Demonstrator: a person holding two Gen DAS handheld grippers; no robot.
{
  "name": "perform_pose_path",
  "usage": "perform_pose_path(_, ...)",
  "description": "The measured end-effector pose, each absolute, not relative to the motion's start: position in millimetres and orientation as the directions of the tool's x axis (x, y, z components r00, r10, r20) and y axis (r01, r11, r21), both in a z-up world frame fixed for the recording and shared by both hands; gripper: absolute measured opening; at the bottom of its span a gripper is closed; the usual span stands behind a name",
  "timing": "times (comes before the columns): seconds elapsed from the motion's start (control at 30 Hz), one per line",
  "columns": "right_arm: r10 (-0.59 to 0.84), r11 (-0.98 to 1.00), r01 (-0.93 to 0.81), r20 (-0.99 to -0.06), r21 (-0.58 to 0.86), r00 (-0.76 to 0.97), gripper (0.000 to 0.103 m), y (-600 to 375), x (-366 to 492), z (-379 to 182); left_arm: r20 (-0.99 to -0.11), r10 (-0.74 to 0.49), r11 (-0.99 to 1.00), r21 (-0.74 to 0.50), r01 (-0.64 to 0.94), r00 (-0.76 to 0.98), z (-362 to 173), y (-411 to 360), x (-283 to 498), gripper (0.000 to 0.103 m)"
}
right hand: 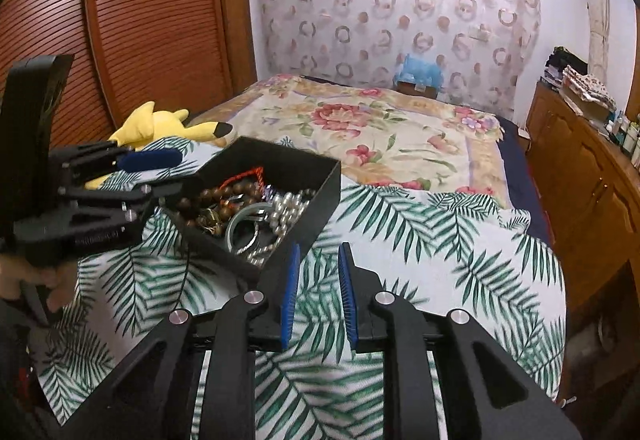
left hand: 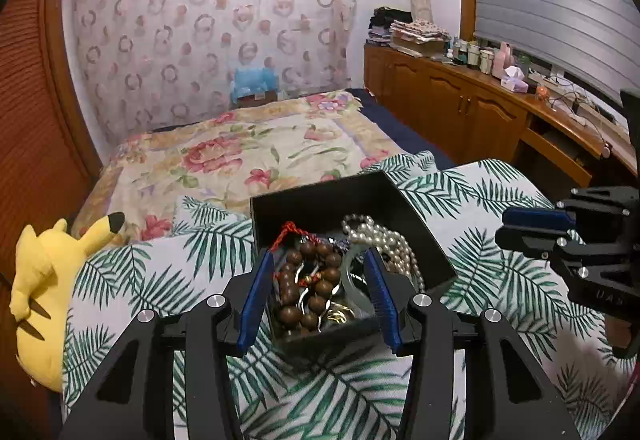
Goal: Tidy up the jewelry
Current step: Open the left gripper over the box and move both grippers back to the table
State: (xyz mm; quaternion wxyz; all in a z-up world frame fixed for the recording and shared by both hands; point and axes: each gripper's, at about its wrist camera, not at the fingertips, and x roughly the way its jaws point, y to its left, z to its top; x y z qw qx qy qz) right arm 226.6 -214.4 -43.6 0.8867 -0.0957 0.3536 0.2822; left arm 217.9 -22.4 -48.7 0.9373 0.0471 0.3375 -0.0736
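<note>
The left gripper [left hand: 318, 260] hangs over the near corner of the box [left hand: 316, 196], its blue pads spread wide with the wooden beads [left hand: 306, 288] seen between them; it grips nothing. The right gripper [right hand: 318, 260] sits low over the leaf cloth [right hand: 400, 260], just right of the box [right hand: 320, 196]. Its pads stand a narrow gap apart with only cloth between them, so it is released and empty.

The black box rests on the leaf cloth [left hand: 480, 280] with no lid on it. Inside lies a tangle: brown wooden beads on a red cord at the left, pearls [left hand: 384, 240] at the right, a pale green bangle [left hand: 350, 276] between them, and some silver and gold pieces underneath that are too jumbled to tell apart. In the right wrist view the bangle [right hand: 240, 220] lies near the middle of the box, pearls [right hand: 288, 204] to its right, beads [right hand: 204, 198] to its left.

Left of the box a yellow plush [left hand: 44, 280] lies at the edge of the bed. Beyond the cloth spreads a floral blanket [left hand: 248, 148]. Far off, a blue bag [left hand: 256, 82] stands against a patterned curtain [left hand: 208, 20]. A wooden cabinet [left hand: 460, 100] runs along the right wall.
</note>
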Motion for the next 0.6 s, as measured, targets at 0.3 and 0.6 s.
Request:
perform_pose_path(0.3,0.461,0.790,-0.611,-0.701,0.046,0.544,0.022,-221,181,-66,-0.641,-0.157,0.975,0.020,0.220,0.751,-53,-21,173,0.068)
perform_pose_path(0.6,0.449,0.760,-0.649,-0.741,0.024,0.499,0.034,-216,152,-93,-0.657,-0.195,0.969,-0.013,0.248,0.728,-70,-23,133,0.074)
